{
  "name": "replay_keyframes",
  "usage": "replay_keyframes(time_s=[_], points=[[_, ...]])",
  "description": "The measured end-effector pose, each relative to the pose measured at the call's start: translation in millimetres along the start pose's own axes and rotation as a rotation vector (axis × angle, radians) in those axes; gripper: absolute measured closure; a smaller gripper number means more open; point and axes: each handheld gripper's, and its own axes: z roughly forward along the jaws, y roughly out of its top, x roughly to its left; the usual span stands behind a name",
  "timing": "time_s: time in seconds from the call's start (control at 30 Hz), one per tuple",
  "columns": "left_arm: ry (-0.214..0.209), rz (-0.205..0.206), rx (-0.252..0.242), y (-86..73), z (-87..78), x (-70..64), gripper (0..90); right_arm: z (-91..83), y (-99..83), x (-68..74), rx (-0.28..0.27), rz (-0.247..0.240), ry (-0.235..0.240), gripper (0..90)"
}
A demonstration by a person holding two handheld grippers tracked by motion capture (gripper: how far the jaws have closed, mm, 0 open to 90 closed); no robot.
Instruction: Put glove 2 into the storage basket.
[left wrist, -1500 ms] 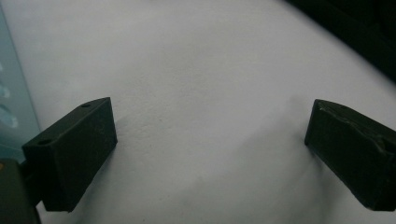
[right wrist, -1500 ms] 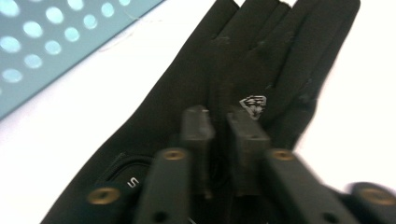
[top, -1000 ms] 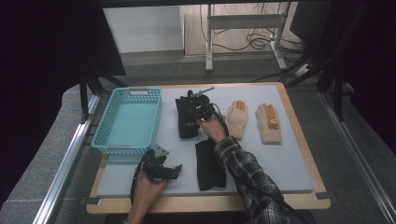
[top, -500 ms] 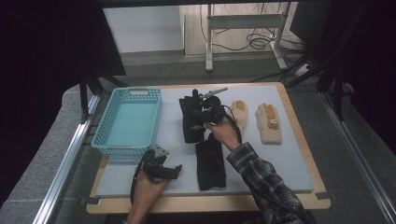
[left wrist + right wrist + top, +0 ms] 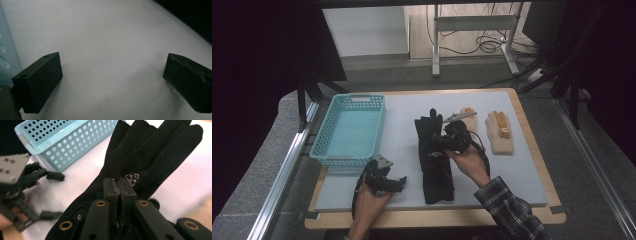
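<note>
1. The right gripper (image 5: 443, 141) is pinching a black glove (image 5: 140, 162) between closed jaws; in the right gripper view the glove is hanging lifted, fingers spread beyond the jaws.
2. A second black glove (image 5: 437, 175) is lying flat on the bench (image 5: 522, 170), just below the lifted one.
3. The left gripper (image 5: 112, 82) is resting near the bench's front edge beside the blue basket (image 5: 349, 130), jaws wide apart and empty.
4. Judging by this, the pick-up step is under way; the next move probably calls for carrying the glove left over the basket rim before releasing.
5. Compared with a second ago, the right gripper is sitting farther back and the glove is rising; the left gripper is staying put.
</note>
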Motion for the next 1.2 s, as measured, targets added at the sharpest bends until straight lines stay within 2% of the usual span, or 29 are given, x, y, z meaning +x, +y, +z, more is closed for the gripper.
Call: replay_keyframes(time_s=[0.03, 0.13, 0.17, 0.2, 0.33, 0.5, 0.6, 0.67, 0.7, 0.8, 0.93, 1.0, 1.03, 1.13, 1.2], points=[[0.000, 0.000, 0.000, 0.0, 0.0, 0.0, 2.4, 0.0, 0.0, 0.0, 0.000, 0.000, 0.000, 85.5], [0.000, 0.000, 0.000, 0.1, 0.0, 0.0, 2.4, -11.8, -17.8, 7.2, 0.004, 0.012, -0.003, 85.6], [0.000, 0.000, 0.000, 0.1, 0.0, 0.0, 2.4, -11.8, -17.8, 7.2, 0.004, 0.012, -0.003, 85.6], [0.000, 0.000, 0.000, 0.0, 0.0, 0.0, 2.4, -16.8, -26.0, 10.4, 0.004, 0.021, 0.000, 85.6], [0.000, 0.000, 0.001, 0.1, -0.1, 0.0, 2.4, -25.9, -40.5, 17.6, 0.007, 0.042, 0.003, 85.5], [0.000, 0.000, -0.001, 0.0, 0.1, 0.0, 2.4, -30.4, -54.6, 26.0, 0.013, 0.053, 0.020, 85.4], [0.000, 0.000, 0.001, 0.1, -0.1, -0.1, 2.4, -24.5, -62.9, 29.2, 0.023, 0.041, 0.002, 85.3], [0.000, 0.003, 0.006, 0.1, -0.4, 0.2, 2.4, -16.6, -67.1, 28.8, 0.041, 0.044, -0.011, 85.2], [0.000, -0.003, 0.000, 0.0, 0.0, -0.2, 2.4, -8.3, -70.9, 27.9, 0.057, 0.033, -0.034, 84.9], [0.000, -0.003, 0.000, 0.0, 0.0, -0.2, 2.4, -0.7, -74.5, 25.7, 0.074, 0.032, -0.053, 84.1], [0.001, -0.002, 0.000, 0.0, 0.0, -0.3, 2.4, 14.1, -85.1, 21.9, 0.096, 0.027, -0.090, 75.7], [0.001, -0.002, 0.000, 0.0, 0.0, -0.3, 2.4, 14.4, -86.0, 21.2, 0.095, 0.019, -0.086, 64.9], [0.001, -0.002, 0.000, 0.0, 0.0, -0.3, 2.4, 14.4, -86.0, 21.2, 0.095, 0.019, -0.086, 64.9], [0.000, -0.003, 0.000, 0.0, 0.0, -0.3, 2.5, 6.6, -81.1, 20.6, 0.078, 0.002, -0.089, 57.9], [0.000, -0.003, 0.000, 0.0, 0.0, -0.3, 2.4, -1.1, -76.7, 18.2, 0.060, -0.013, -0.099, 56.3]])
